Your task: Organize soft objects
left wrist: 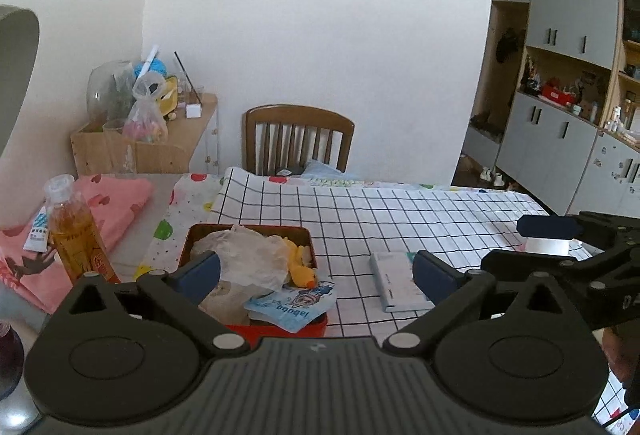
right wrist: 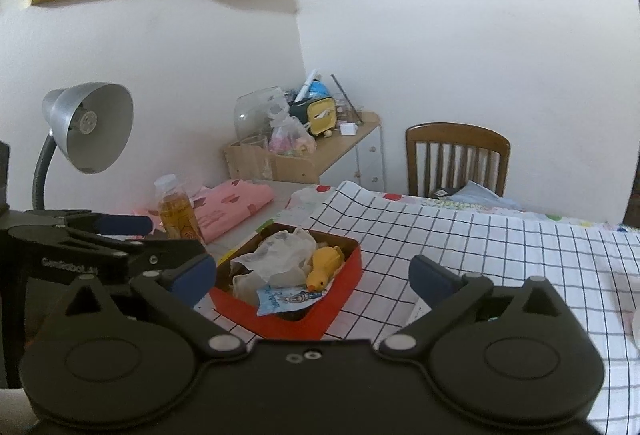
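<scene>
A red tin box (left wrist: 276,329) stands on the checked tablecloth (left wrist: 400,215). It holds a crumpled white bag (left wrist: 252,255), a yellow toy duck (left wrist: 304,273) and a blue "labubu" packet (left wrist: 290,305). My left gripper (left wrist: 316,273) hovers just in front of the box, open, with nothing between its blue pads. My right gripper (right wrist: 312,277) is open too and empty, facing the same box (right wrist: 288,327) with its duck (right wrist: 324,267) from the right. Each gripper shows in the other's view: the right one (left wrist: 536,241) at the right edge, the left one (right wrist: 136,235) at the left edge.
A flat white booklet (left wrist: 394,281) lies right of the box. On the left are a bottle of amber liquid (left wrist: 78,231), a small tube (left wrist: 38,233) and a folded pink cloth (left wrist: 116,195). A desk lamp (right wrist: 92,127) leans over that side. A wooden chair (left wrist: 298,139) stands behind the table.
</scene>
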Demonstrator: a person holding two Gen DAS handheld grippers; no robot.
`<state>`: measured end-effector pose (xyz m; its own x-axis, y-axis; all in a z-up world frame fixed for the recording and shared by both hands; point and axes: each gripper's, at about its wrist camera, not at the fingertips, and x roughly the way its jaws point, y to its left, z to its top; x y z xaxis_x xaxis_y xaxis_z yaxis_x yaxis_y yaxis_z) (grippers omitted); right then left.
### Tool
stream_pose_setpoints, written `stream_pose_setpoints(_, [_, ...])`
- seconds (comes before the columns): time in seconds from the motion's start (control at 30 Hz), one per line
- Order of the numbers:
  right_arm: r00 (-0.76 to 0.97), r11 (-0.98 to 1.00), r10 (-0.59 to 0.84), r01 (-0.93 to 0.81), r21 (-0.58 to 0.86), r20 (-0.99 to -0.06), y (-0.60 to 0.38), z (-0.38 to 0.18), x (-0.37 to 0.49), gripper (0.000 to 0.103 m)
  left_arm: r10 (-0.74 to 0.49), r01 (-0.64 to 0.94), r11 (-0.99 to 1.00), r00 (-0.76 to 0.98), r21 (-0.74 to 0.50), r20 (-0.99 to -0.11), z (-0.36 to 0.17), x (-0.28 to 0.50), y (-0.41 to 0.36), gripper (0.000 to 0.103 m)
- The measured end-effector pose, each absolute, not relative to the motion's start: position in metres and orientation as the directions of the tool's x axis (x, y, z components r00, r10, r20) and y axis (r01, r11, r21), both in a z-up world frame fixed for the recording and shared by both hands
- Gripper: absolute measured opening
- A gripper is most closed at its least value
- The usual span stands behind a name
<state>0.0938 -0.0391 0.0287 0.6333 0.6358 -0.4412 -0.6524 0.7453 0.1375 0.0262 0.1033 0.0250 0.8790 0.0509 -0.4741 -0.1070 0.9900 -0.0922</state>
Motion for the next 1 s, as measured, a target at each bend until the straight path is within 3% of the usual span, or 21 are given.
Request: stream_pose_setpoints(1.0, [0.682, 0.789, 0.599, -0.593, 0.163, -0.42, -0.058, 0.033, 0.078, 0.103, 0.016, -0.077, 0.989, 0.905, -0.126, -0.426, 0.032, 0.008, 0.083, 0.103])
